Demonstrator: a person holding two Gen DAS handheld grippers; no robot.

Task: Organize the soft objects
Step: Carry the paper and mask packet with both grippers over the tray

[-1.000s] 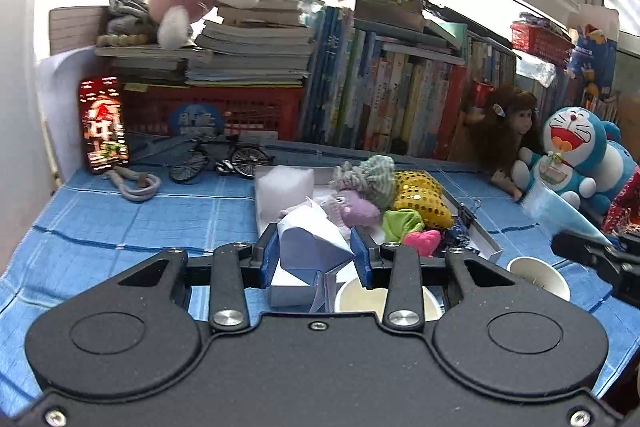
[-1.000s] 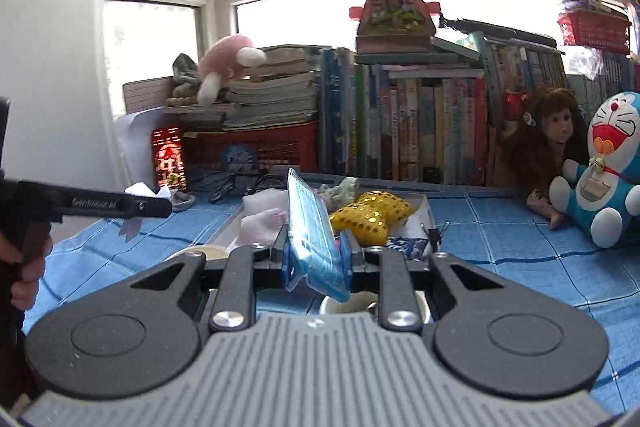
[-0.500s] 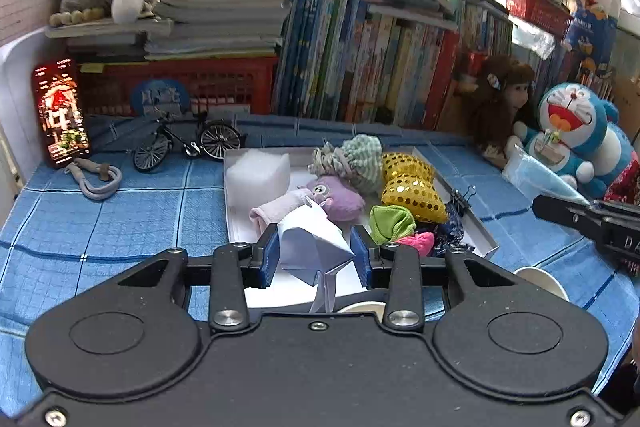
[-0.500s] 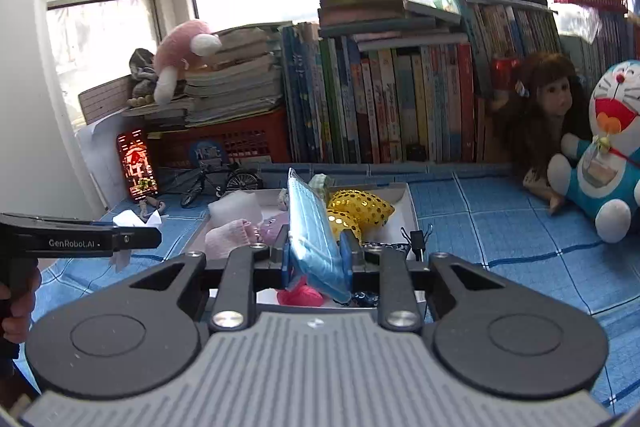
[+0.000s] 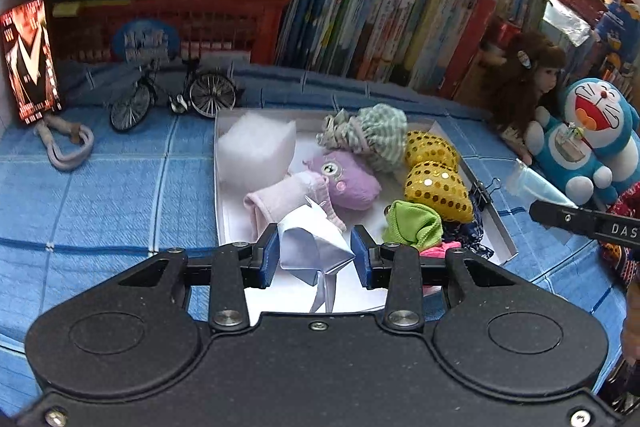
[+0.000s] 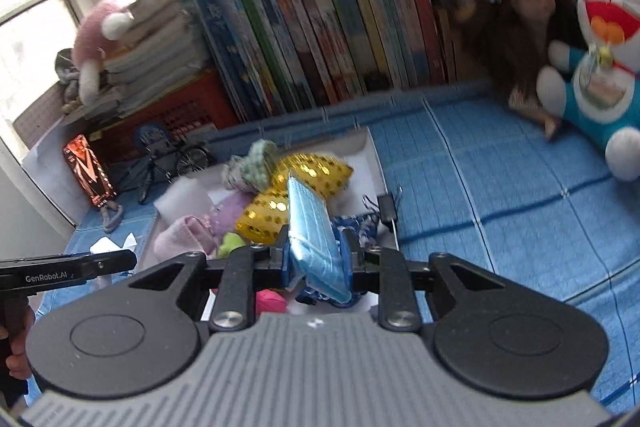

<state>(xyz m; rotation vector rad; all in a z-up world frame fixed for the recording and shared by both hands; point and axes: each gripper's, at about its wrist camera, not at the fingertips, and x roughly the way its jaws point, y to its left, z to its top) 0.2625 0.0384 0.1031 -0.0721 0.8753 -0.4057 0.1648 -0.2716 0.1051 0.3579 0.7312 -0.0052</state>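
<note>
two sequined hearts (image 5: 434,171), one doll (image 5: 524,83) (long-haired), one tray (image 5: 496,223)

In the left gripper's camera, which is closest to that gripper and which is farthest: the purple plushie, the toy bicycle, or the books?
1. Purple plushie: just ahead of the left gripper, inside the white tray.
2. Toy bicycle: farther back, to the left, on the blue cloth.
3. Books: farthest, along the back.

Left gripper (image 5: 315,254): pointed down over the tray (image 5: 498,227), jaws clamped on white paper (image 5: 310,241).
Right gripper (image 6: 316,259): beside it, clamped on a mask (image 6: 310,227).
</note>
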